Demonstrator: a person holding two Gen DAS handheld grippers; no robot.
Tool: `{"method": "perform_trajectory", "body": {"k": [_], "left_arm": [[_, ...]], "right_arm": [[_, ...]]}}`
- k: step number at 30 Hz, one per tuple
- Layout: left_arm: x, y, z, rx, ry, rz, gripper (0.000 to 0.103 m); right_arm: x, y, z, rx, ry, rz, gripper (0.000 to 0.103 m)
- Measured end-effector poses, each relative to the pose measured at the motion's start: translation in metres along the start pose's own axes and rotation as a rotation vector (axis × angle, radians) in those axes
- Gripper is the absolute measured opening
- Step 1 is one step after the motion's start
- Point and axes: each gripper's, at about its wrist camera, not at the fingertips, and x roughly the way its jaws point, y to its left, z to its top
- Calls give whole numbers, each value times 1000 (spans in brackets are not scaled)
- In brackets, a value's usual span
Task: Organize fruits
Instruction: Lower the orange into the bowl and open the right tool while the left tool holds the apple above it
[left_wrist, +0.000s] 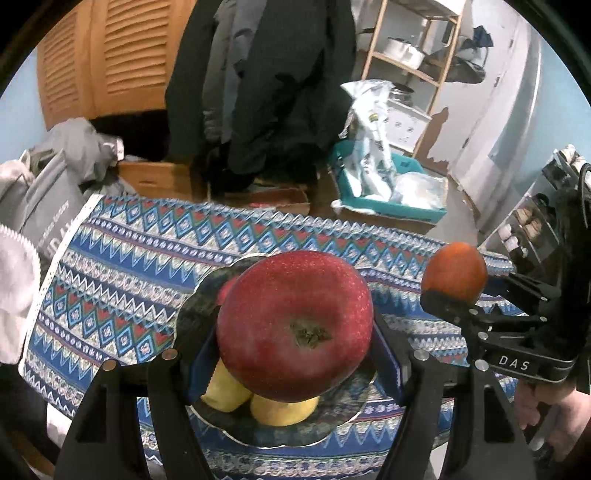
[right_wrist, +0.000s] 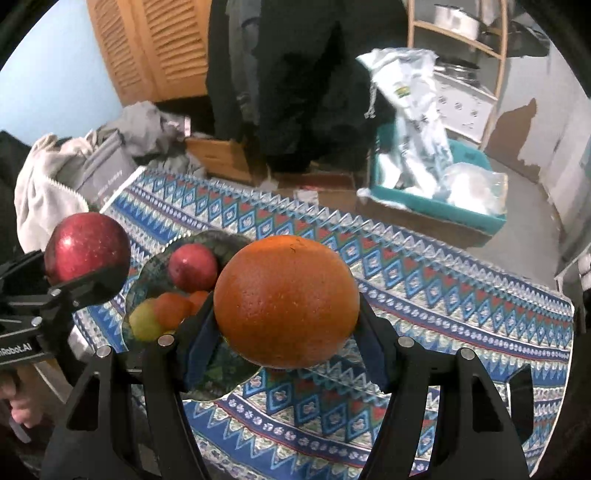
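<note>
Left gripper: fingers about half spread, clamped on a red apple, blossom end turned toward the camera. The plate lies straight below and just beyond these fingers, so the apple hangs over it, not touching what is in it. Two yellow fruits show under the apple, and a sliver of another red one at its left edge.

Right gripper: fingers likewise part-way spread, gripping an orange at its sides. From these fingers the plate sits down and to the left; the orange is over its near right rim and partly over bare cloth. In this view the plate holds a red apple, two small orange fruits and a yellow-green fruit.

Judgement: the left hand is nearer the drop point and needs mostly a descent; the right must shift left before lowering. Both fruits are round, so there is no long axis to align. The plate is already crowded, so a roll-off is possible.

Surface: bench under a blue patterned cloth, lying flat. Room: slatted wooden doors, hanging dark coats, a teal bin of bags on the floor, and wooden shelving.
</note>
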Motion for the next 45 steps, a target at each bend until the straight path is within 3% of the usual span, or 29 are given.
{"method": "perform_trajectory", "body": {"k": [8, 18, 33, 45], "left_arm": [[20, 26, -12, -54, 54, 12, 75], [46, 32, -28, -52, 115, 36, 75], [66, 37, -34, -77, 167, 38, 75], [73, 33, -37, -86, 192, 22, 75]], "right_arm": [[37, 20, -6, -24, 74, 42, 68], [75, 33, -19, -49, 169, 61, 68], [102, 39, -32, -73, 254, 69, 69], [76, 25, -17, -32, 181, 67, 71]]}}
